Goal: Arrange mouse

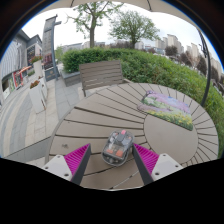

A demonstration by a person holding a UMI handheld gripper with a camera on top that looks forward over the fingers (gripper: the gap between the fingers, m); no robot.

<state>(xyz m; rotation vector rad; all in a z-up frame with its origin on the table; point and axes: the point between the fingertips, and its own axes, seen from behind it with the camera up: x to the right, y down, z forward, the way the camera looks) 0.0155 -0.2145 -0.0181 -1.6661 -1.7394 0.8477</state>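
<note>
Mouse (117, 147) sits on the slatted desk (90, 115) between the tool's (113, 157) spread fingers, ungrasped; next likely closing, then carrying toward the mousepad (166, 108) at two o'clock.

The round worktop (95, 120) is made of grey wooden slats. A mouse (118, 147) lies on it near the close edge, between the tool's fingers. Farther back rests a round mat (170, 135) with a flat printed item (166, 102) at its far edge.
</note>
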